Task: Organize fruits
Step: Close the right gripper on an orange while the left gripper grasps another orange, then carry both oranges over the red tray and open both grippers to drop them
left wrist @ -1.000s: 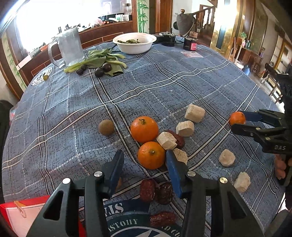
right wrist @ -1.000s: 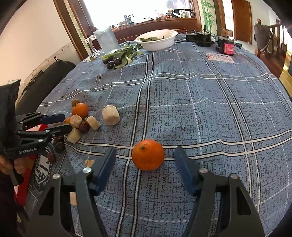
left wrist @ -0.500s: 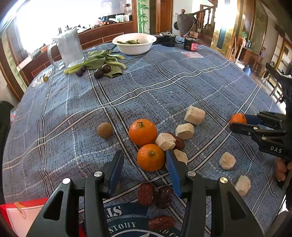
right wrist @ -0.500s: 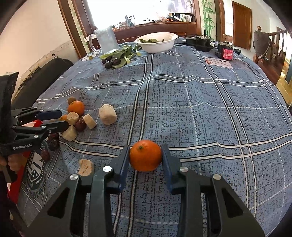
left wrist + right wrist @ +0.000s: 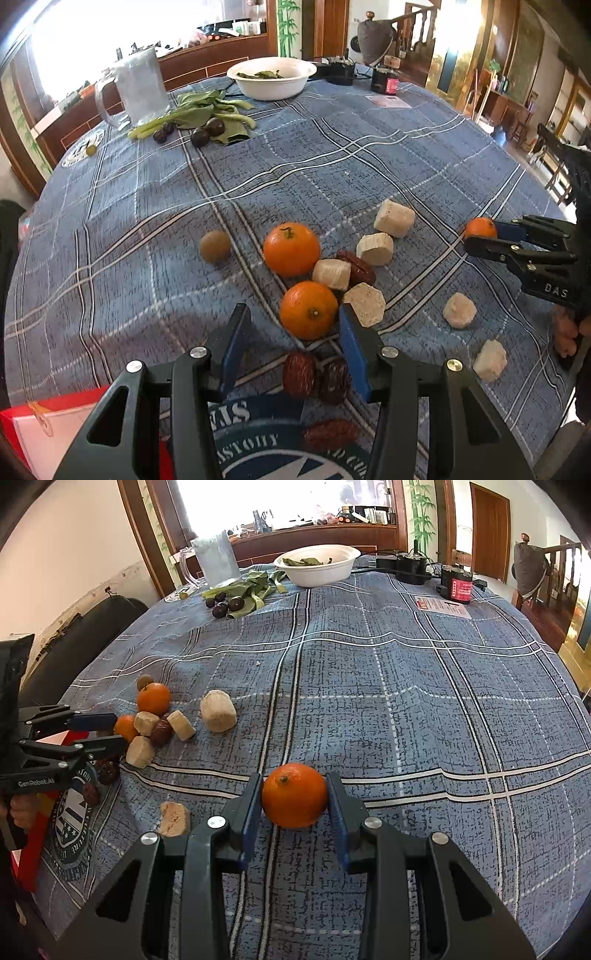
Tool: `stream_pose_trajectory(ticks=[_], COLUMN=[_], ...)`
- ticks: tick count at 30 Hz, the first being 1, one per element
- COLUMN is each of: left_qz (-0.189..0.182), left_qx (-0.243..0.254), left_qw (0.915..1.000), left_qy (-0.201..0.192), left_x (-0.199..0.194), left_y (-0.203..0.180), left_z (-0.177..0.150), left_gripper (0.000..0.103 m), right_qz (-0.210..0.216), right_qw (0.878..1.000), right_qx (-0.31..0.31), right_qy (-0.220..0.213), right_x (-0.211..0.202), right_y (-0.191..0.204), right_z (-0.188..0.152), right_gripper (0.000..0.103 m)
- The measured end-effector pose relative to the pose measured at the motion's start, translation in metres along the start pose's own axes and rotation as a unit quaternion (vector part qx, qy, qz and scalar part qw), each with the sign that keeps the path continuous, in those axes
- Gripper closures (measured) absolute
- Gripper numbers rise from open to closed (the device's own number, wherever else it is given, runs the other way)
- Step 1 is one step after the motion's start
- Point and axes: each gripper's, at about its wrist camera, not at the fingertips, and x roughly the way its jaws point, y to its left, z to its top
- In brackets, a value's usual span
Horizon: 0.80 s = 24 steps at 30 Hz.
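In the right wrist view my right gripper (image 5: 293, 782) is shut on a small orange (image 5: 293, 794), both blue pads pressed on its sides just above the blue checked tablecloth (image 5: 406, 701). From the left wrist view the same orange (image 5: 480, 227) shows at the tip of the right gripper (image 5: 480, 238). My left gripper (image 5: 293, 314) stands open around a second orange (image 5: 308, 310); the left pad is clear of it. A third orange (image 5: 291, 249) and a brown round fruit (image 5: 215, 246) lie just beyond, and red dates (image 5: 299, 373) lie under the left gripper.
Several pale cut chunks (image 5: 393, 218) lie scattered around the oranges and to the right. At the far side stand a white bowl with leaves (image 5: 271, 77), a glass mug (image 5: 138, 86), green vegetables (image 5: 207, 110), dark plums (image 5: 201, 136) and a red can (image 5: 389, 79).
My right gripper, open around the lone orange a second ago, has shut on it. The left gripper stays in place, open around its orange.
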Motion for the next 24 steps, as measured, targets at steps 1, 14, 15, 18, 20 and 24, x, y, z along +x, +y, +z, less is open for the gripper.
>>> stream_pose_trajectory(ticks=[1, 14, 15, 18, 20, 24], left_qz=[0.001, -0.027, -0.027, -0.02, -0.018, -0.011], left_qx=[0.001, -0.009, -0.015, -0.029, -0.044, -0.074], left_qw=[1.0, 0.9996, 0.9995, 0.9992, 0.9986, 0.9959], left_qy=[0.001, -0.007, -0.01, -0.016, -0.022, -0.051], left_x=[0.001, 0.0, 0.0, -0.003, -0.007, -0.027], left_y=[0.0, -0.001, -0.001, -0.001, -0.001, -0.002], left_z=[0.001, -0.002, -0.003, -0.006, -0.007, -0.016], left_gripper=[0.053, 0.073, 0.073, 0.074, 0.074, 0.074], right_qz=[0.0, 0.0, 0.0, 0.004, 0.009, 0.017], right_qw=[1.0, 1.0, 1.0, 1.0, 1.0, 1.0], right_qx=[0.0, -0.002, -0.002, -0.001, -0.002, -0.012], right_qy=[0.0, -0.004, -0.004, -0.005, -0.006, -0.016], right_x=[0.0, 0.0, 0.0, 0.0, 0.0, -0.004], right_y=[0.0, 0.0, 0.0, -0.001, 0.0, 0.005], right_z=[0.0, -0.001, -0.001, 0.0, -0.001, -0.001], right_gripper=[0.067, 0.067, 0.067, 0.067, 0.068, 0.068])
